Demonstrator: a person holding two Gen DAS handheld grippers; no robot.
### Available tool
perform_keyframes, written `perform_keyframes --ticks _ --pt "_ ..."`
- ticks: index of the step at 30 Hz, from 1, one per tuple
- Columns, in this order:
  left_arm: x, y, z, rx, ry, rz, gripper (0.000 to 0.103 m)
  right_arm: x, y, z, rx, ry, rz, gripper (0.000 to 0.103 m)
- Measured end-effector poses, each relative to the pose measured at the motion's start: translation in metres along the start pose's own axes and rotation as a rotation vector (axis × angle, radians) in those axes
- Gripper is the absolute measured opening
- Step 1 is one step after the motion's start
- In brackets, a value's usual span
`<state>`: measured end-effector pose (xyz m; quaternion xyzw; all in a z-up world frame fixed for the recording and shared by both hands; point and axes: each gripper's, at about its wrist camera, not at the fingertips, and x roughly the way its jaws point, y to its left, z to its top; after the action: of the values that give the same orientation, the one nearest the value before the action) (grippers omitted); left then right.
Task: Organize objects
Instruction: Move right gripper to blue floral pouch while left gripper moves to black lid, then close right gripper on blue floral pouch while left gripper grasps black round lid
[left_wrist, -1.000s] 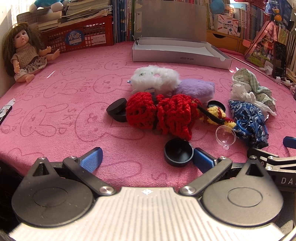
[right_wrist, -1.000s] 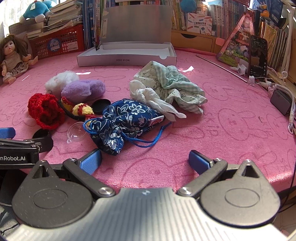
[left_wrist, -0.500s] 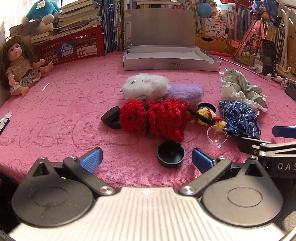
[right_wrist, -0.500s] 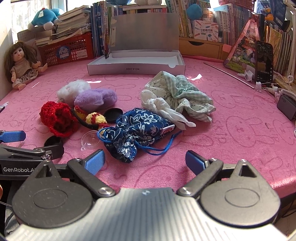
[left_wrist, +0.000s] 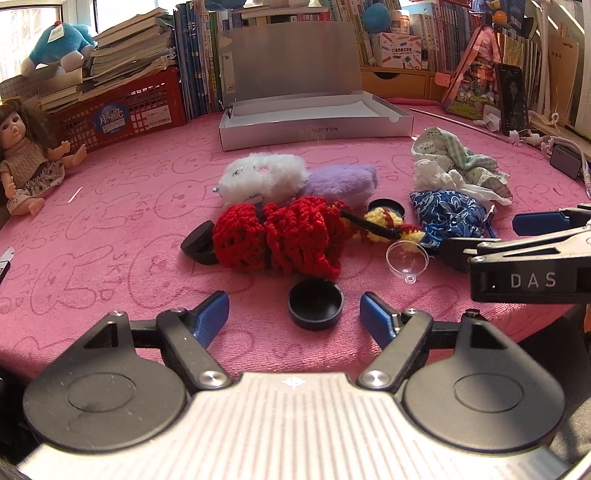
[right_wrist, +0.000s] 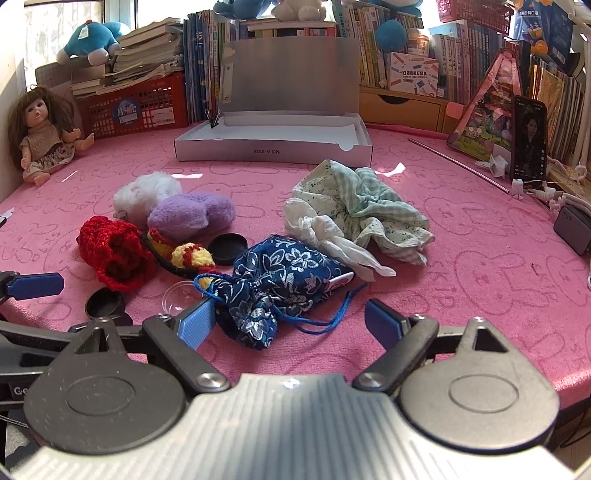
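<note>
Nothing appears to be packed yet: the box (right_wrist: 273, 142) at upper centre is seemingly empty, and both the left gripper (left_wrist: 294, 314) and right gripper (right_wrist: 290, 319) are held spread, grasping nothing.

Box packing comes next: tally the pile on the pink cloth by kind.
Black caps: 3
Plush pieces: 2
Crochet pieces: 2
Cloth bundles: 2
White crumpled bag: 1
Clear dome: 1
Total: 11

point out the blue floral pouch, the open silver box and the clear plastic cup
blue floral pouch (right_wrist: 291, 273), right wrist view, middle of the fabric
open silver box (right_wrist: 273, 151), right wrist view, front wall
clear plastic cup (left_wrist: 406, 256), left wrist view, bowl
</note>
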<state>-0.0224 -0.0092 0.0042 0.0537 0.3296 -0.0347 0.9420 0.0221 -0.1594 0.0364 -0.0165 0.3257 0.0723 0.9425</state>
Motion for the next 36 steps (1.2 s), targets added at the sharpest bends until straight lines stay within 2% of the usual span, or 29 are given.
perform_keyframes --ticks 2,10,18,23,26,28,36 --pt "-0.001 -0.001 0.000 0.006 -0.003 -0.005 0.071 0.002 0.000 0.002 0.003 -0.003 0.005 0.093" --pt "0.000 -0.003 0.001 0.011 0.001 -0.023 0.065 0.005 0.001 0.013 0.035 -0.026 0.023 0.093" --pt "0.002 -0.003 0.003 -0.005 0.007 -0.049 0.060 0.018 0.000 0.020 0.055 -0.013 0.026 0.093" --pt "0.001 -0.003 0.002 -0.005 0.001 -0.085 0.046 0.022 -0.002 0.022 0.070 -0.006 0.038 0.089" --pt "0.001 -0.005 0.001 0.004 -0.006 -0.094 0.038 0.020 -0.001 0.021 0.076 -0.017 0.035 0.080" --pt "0.000 -0.006 0.001 0.012 -0.009 -0.093 0.038 0.019 -0.001 0.021 0.081 -0.019 0.033 0.070" --pt "-0.006 -0.005 0.004 0.010 -0.030 -0.101 0.038 0.011 0.000 0.023 0.072 -0.026 0.061 0.047"
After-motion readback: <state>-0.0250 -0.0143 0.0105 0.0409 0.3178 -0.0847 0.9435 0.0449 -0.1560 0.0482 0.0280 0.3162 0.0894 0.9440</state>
